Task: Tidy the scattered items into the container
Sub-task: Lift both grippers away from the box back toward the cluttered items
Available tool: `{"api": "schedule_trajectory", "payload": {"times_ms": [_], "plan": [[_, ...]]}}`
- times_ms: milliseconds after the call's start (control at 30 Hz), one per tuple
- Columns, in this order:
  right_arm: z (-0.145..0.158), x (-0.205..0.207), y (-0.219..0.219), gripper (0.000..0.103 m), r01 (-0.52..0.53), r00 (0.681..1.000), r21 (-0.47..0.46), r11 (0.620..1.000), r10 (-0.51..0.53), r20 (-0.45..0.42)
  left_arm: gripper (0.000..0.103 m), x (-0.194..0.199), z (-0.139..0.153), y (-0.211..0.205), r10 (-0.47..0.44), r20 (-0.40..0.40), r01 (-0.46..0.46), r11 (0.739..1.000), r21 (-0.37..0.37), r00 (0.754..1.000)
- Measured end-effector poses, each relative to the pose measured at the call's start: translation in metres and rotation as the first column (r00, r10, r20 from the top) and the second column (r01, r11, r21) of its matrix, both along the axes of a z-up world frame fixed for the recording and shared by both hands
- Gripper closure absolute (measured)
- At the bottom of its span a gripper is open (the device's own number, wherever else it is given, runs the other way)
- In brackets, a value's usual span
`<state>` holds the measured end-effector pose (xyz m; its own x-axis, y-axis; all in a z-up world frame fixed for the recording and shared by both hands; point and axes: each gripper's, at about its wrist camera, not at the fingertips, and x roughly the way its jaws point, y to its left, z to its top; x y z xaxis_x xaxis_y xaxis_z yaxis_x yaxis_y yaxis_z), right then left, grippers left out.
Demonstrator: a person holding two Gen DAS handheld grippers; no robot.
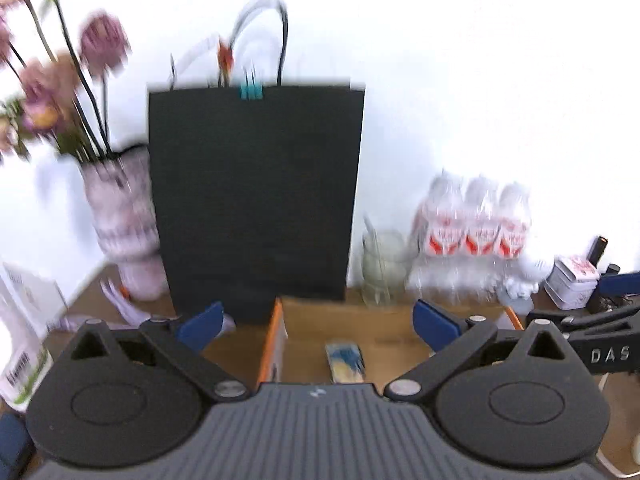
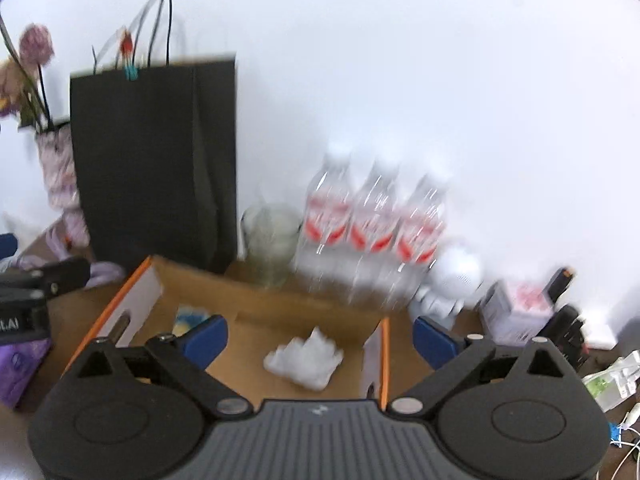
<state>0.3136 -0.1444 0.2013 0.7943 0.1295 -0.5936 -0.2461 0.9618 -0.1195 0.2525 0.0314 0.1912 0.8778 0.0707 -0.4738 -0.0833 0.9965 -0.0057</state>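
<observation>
Left hand-held gripper [image 1: 318,326], nearest the lens: blue pads spread wide, nothing between them. Right hand-held gripper [image 2: 320,336]: likewise wide open, nothing held.

Worktop [image 1: 236,352]: brown wood, crowded along the white wall.

Black paper bag [image 1: 256,196]: upright with cord handles, directly behind the box and touching its rear-left corner; tallest item present.

Cardboard box [image 2: 280,316]: open-topped, orange-edged flaps, low on the worktop below both grippers. Holds a crumpled white tissue [image 2: 304,358] near its right flap and a small blue-and-yellow packet [image 1: 346,362] toward its left end.

Vase of dried pink flowers [image 1: 124,220]: left of the bag, just beside it.

Three water bottles [image 2: 376,236]: red-and-white labels, shrink-wrapped together, behind the box's right rear corner.

Glass jar [image 2: 272,240]: between bag and bottles, close behind the box.

Small tin [image 1: 572,282]: right of the bottles, blurred.

Purple packet [image 2: 18,372]: left of the box, outside it.
</observation>
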Motion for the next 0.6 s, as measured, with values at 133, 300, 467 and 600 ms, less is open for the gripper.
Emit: {"api": "schedule_trajectory", "payload": {"times_ms": [133,300,467,600], "plan": [[-0.017,-0.030,-0.012,0.004,-0.017,0.987,0.160,0.987,-0.009,0.163,0.000,-0.024,-0.014,-0.005,-0.005,0.116,0.003,1.000,0.012,0.993],[-0.040,-0.049,-0.030,0.004,-0.036,0.968,0.302,0.953,-0.042,0.248,0.000,-0.051,-0.042,-0.011,-0.020,0.215,0.017,1.000,0.015,0.976],[-0.050,-0.062,-0.032,0.004,0.004,0.968,0.283,0.959,-0.076,0.241,0.000,-0.072,-0.048,-0.011,-0.020,0.235,0.024,1.000,-0.016,0.972],[-0.057,-0.105,-0.046,0.003,0.000,0.952,0.345,0.939,-0.106,0.288,0.000,-0.110,-0.053,-0.020,-0.025,0.244,0.023,1.000,0.011,0.969]]}}
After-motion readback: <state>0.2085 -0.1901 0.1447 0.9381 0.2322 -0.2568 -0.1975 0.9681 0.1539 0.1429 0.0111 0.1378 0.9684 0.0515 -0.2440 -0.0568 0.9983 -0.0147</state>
